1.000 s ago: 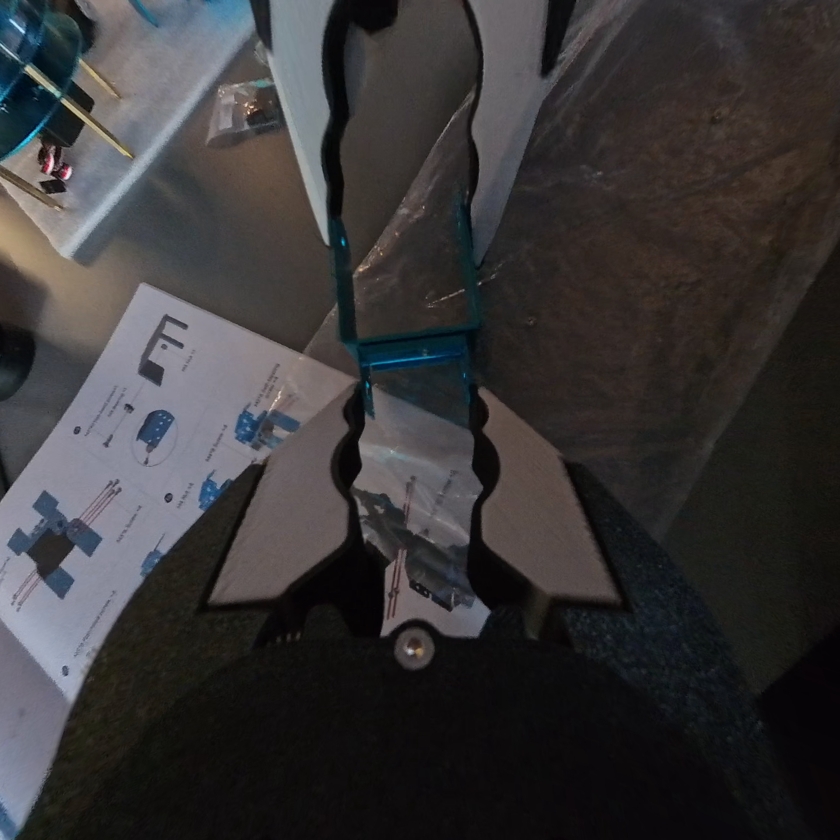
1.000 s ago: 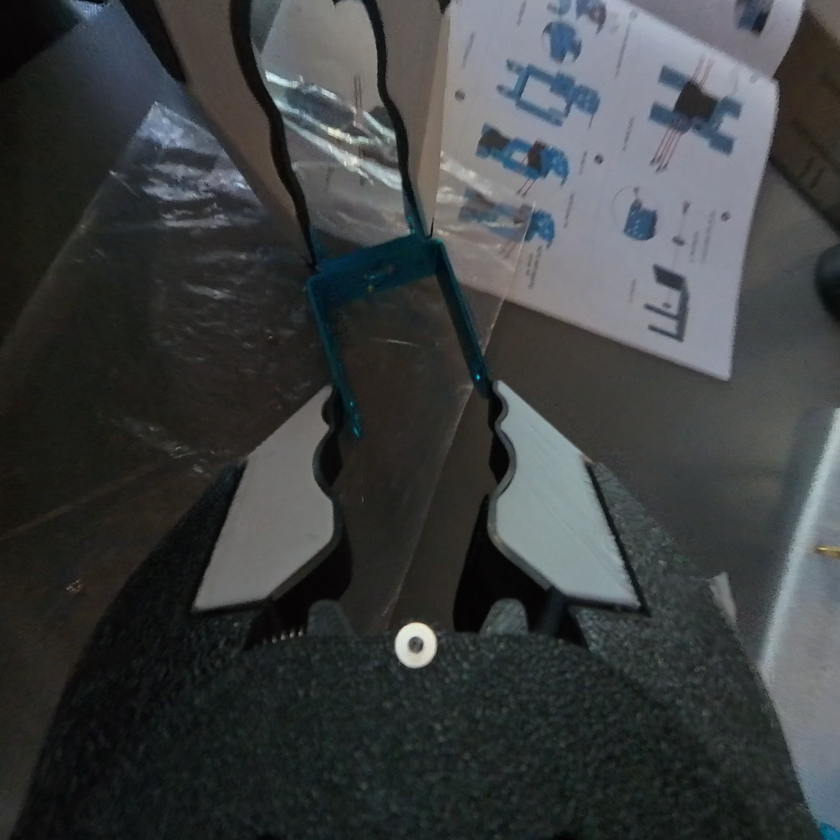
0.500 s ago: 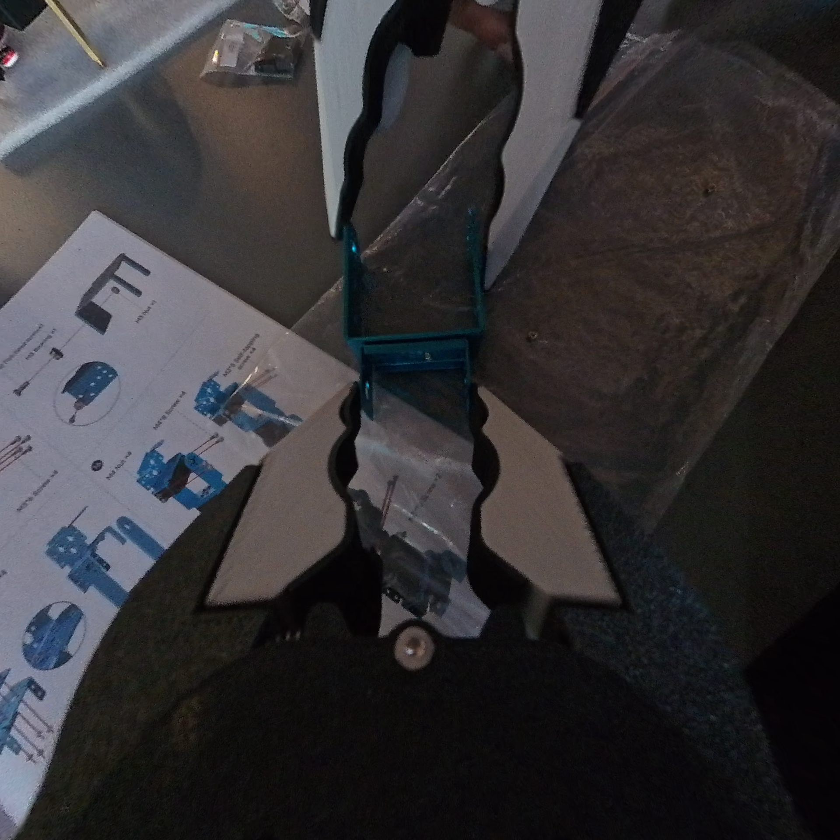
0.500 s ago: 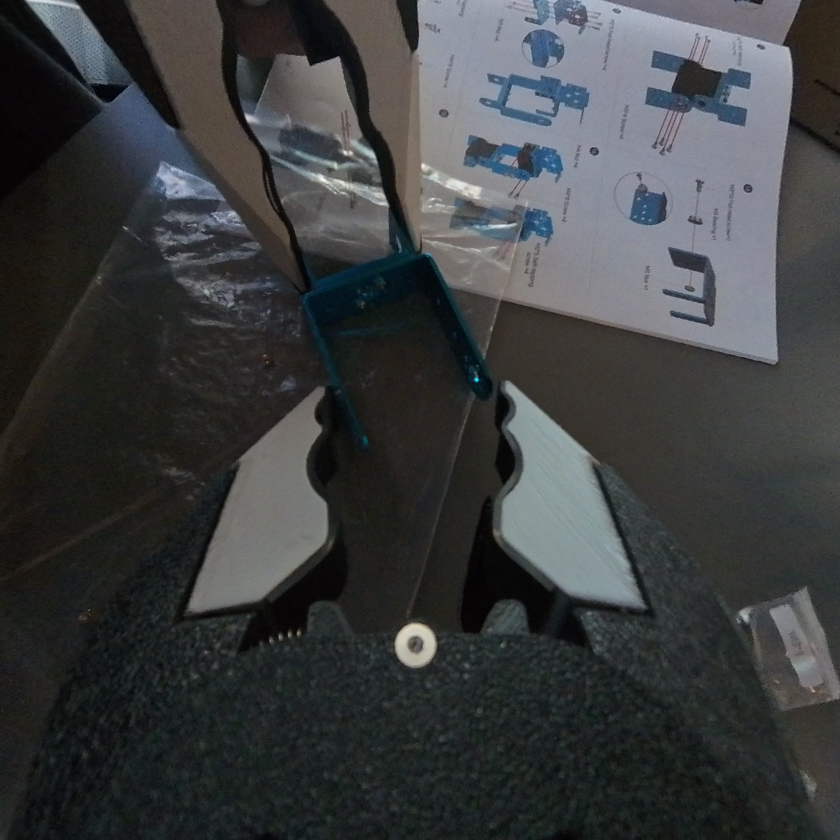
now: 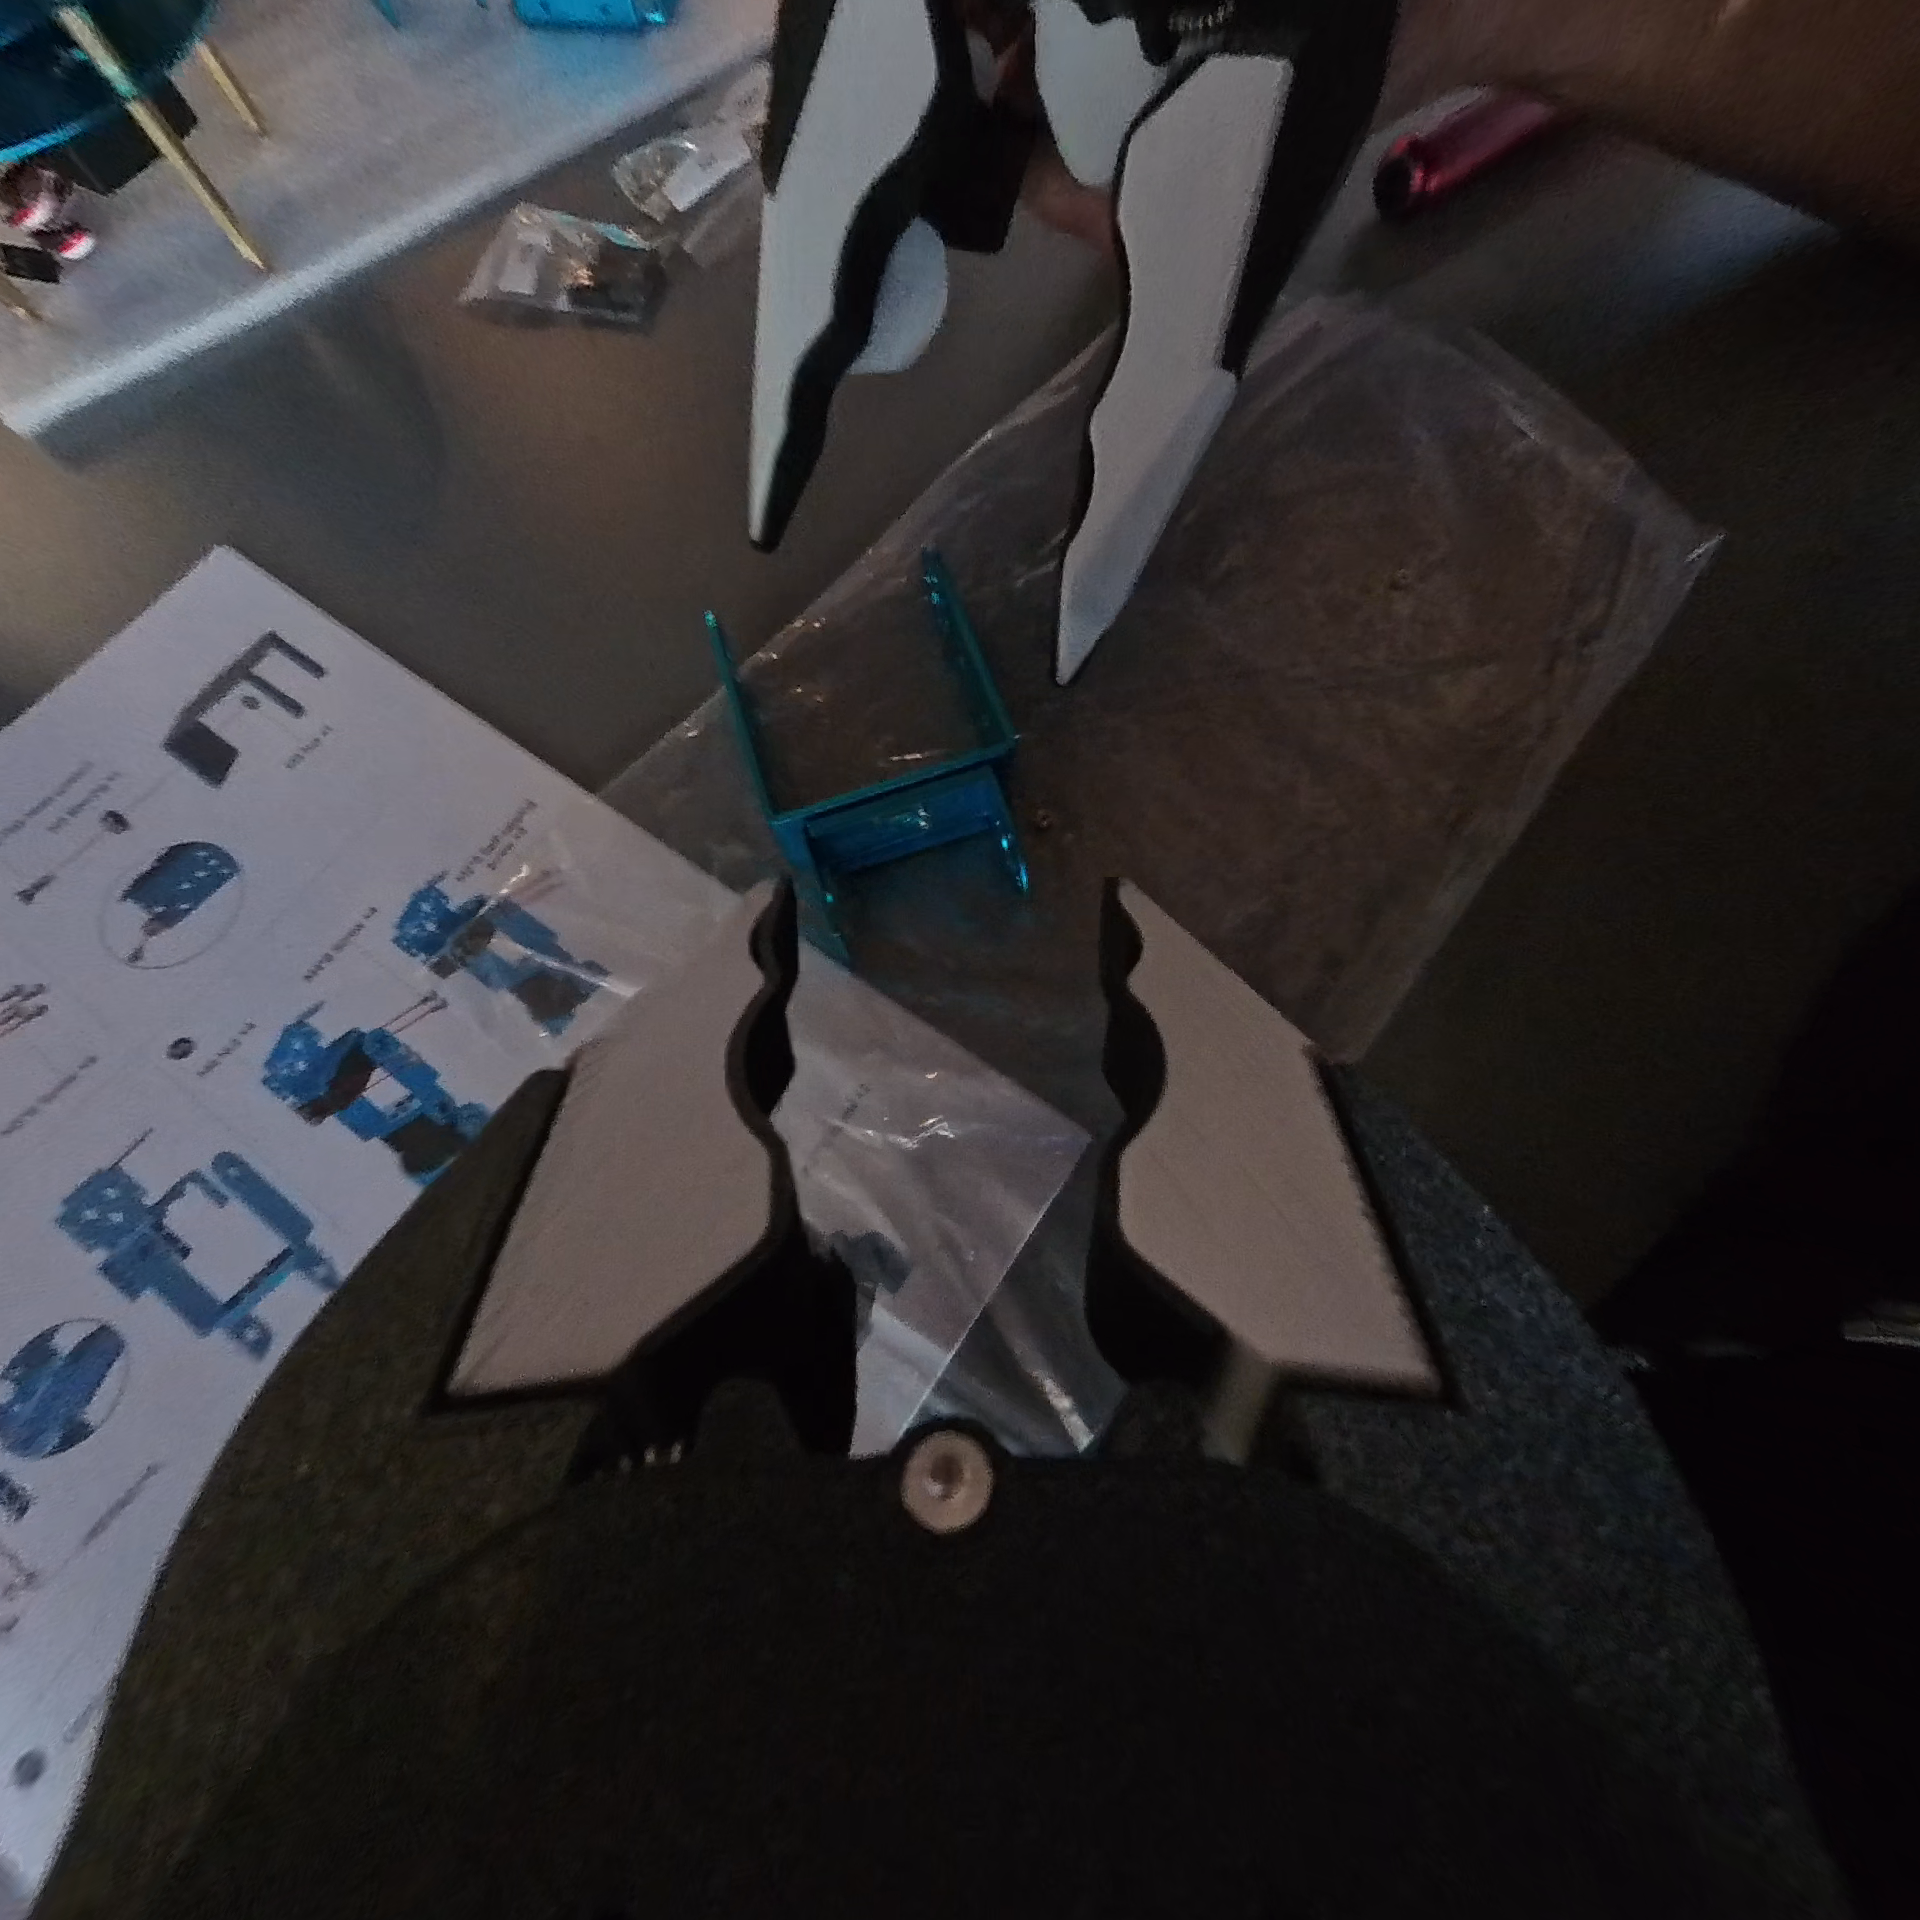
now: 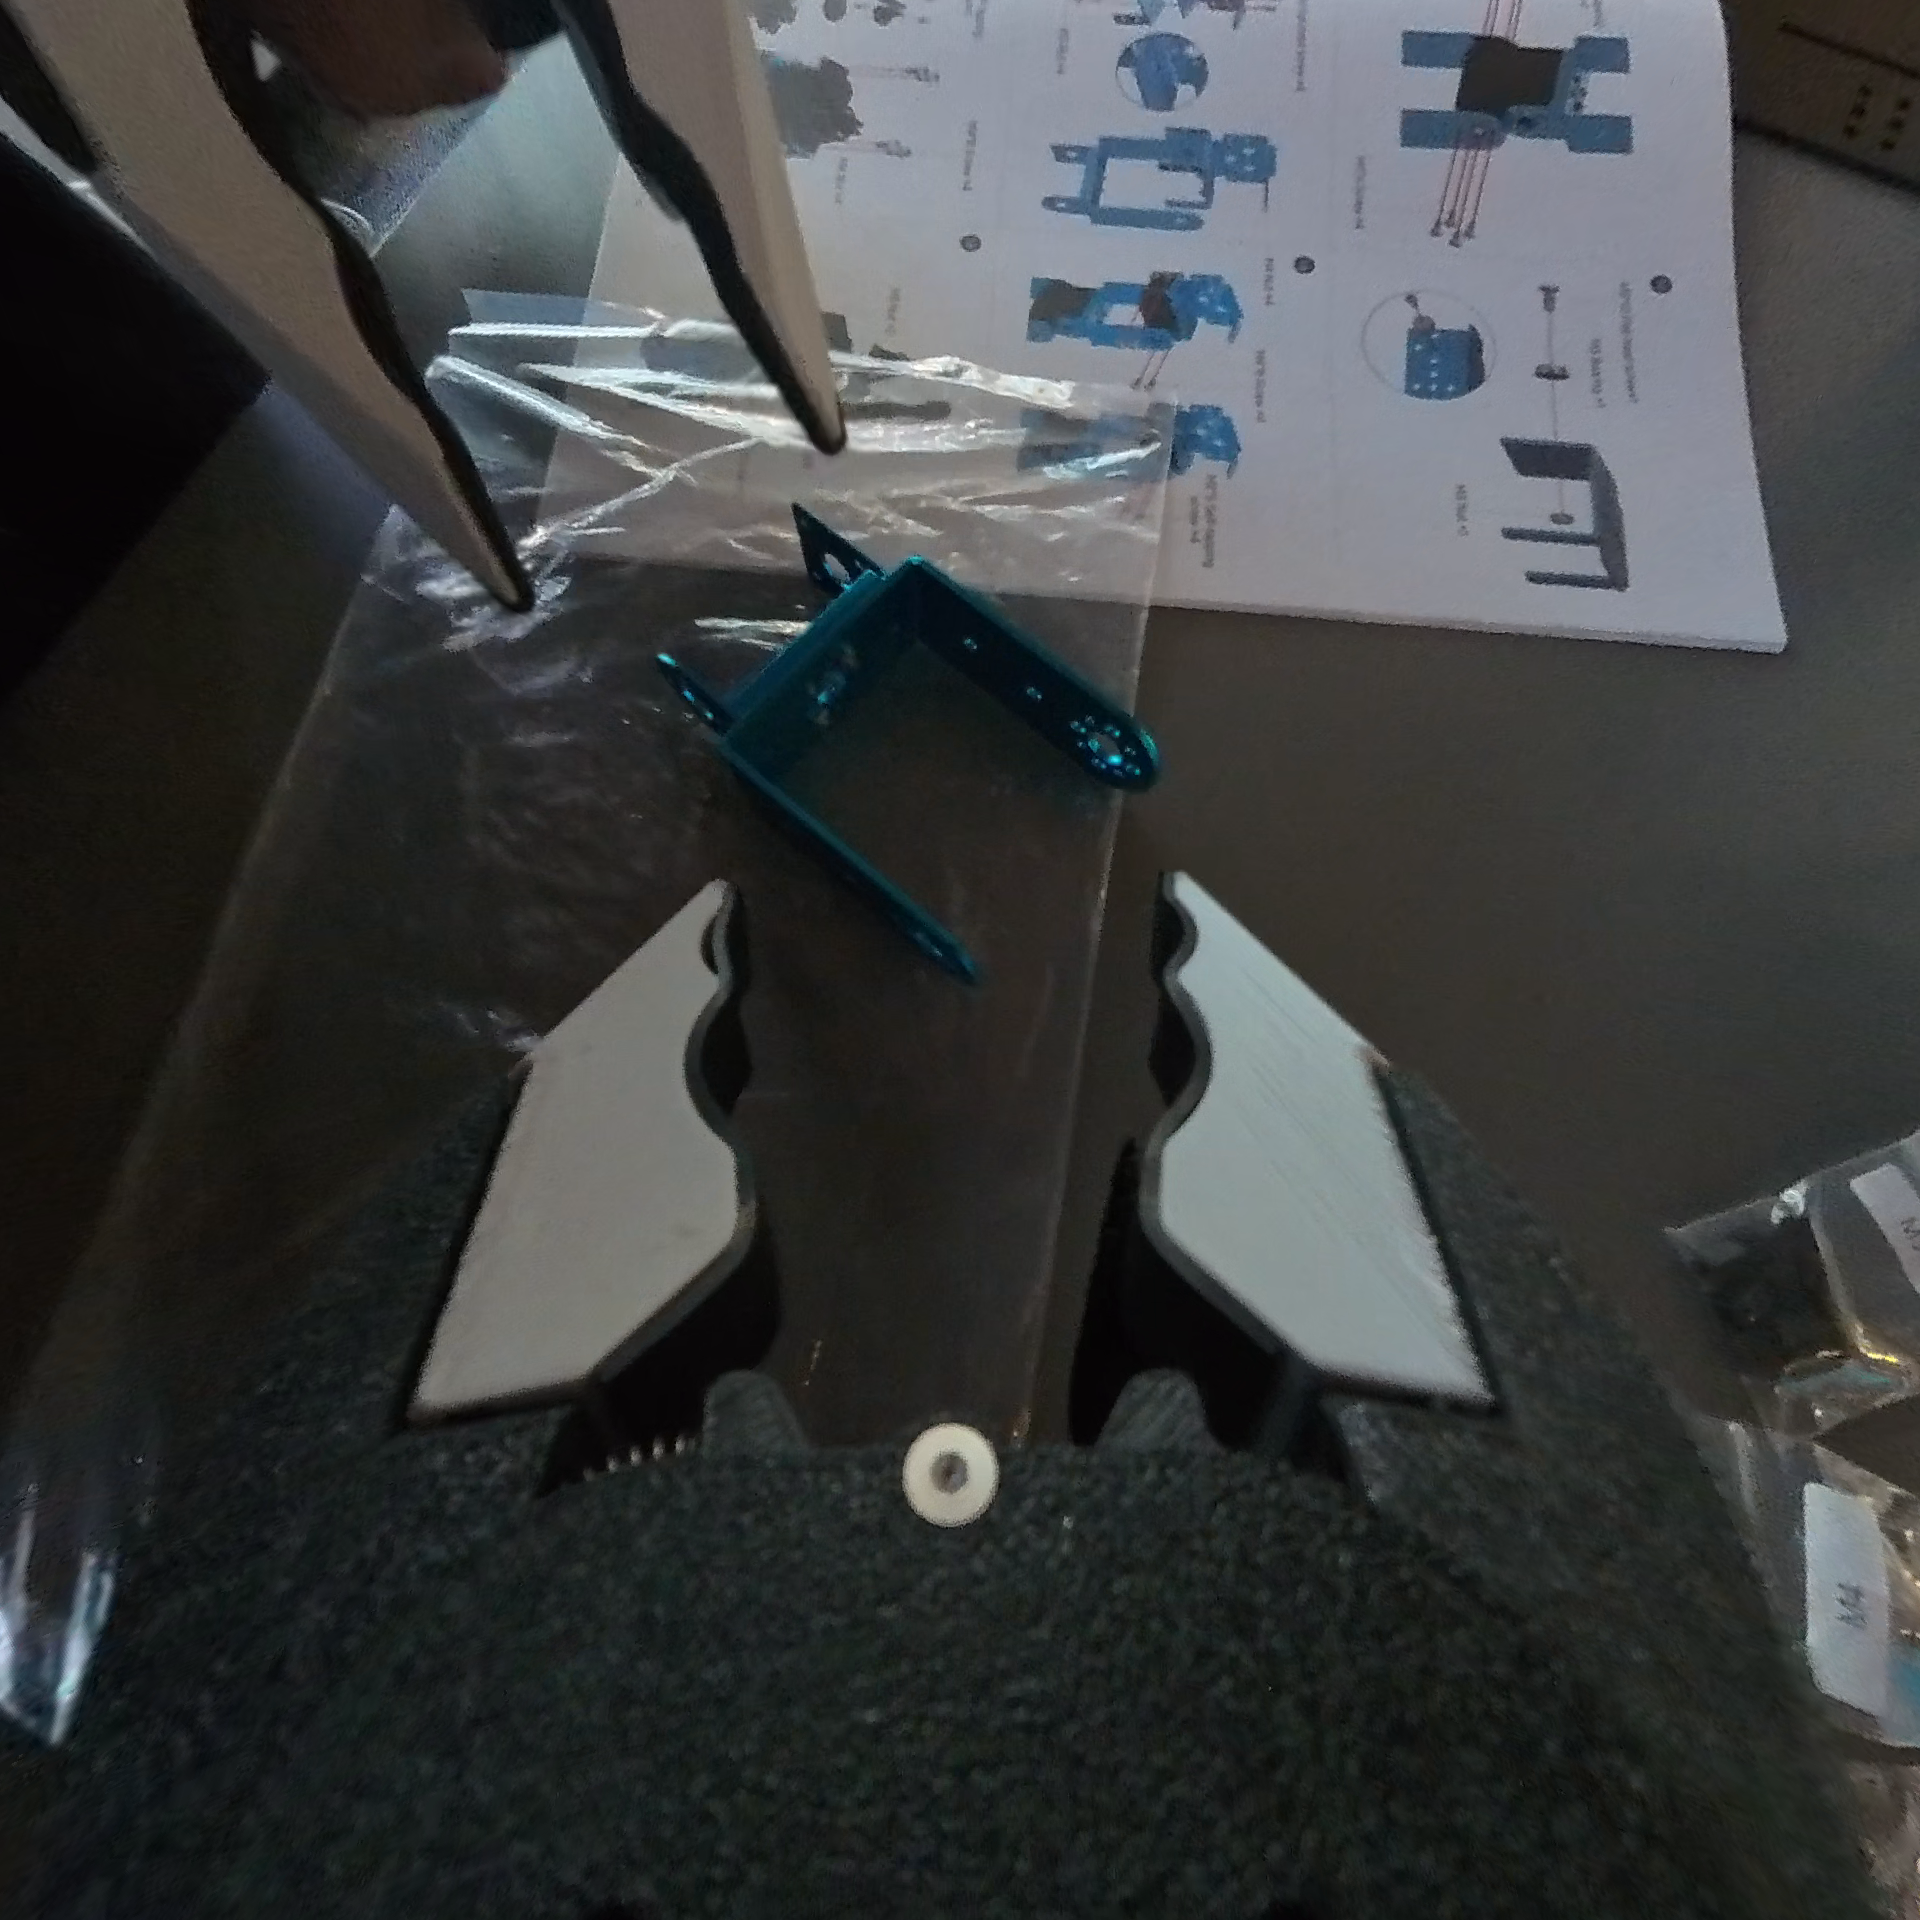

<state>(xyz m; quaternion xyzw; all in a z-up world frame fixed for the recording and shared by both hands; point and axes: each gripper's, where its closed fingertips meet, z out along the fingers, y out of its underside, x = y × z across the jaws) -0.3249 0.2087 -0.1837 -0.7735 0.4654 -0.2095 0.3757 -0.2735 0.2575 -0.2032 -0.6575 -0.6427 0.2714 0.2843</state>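
A blue U-shaped metal bracket [image 5: 894, 831] lies on a large clear plastic bag [image 5: 1351, 727] on the dark table; neither gripper holds it. My left gripper [image 5: 945, 904] is open, its tips just short of the bracket's near end. My right gripper [image 5: 916, 608] faces it from the far side, open and raised. In the right wrist view the bracket [image 6: 821, 686] lies tilted on the bag [image 6: 416, 935], just ahead of my open right gripper [image 6: 948, 894]. The left gripper [image 6: 673, 520] is open beyond it, one fingertip touching the plastic.
A white instruction sheet [image 5: 260, 935] with blue drawings lies left of the bag, and it also shows in the right wrist view [image 6: 1455, 312]. Small bags of parts [image 5: 566, 275] [image 6: 1829, 1351] lie on the table. A grey board [image 5: 312, 187] and a red cylinder [image 5: 1465, 145] sit farther back.
Both grippers held the bracket between them, one at each end. Both have opened and drawn back, and the bracket now lies loose and tilted on the plastic bag.
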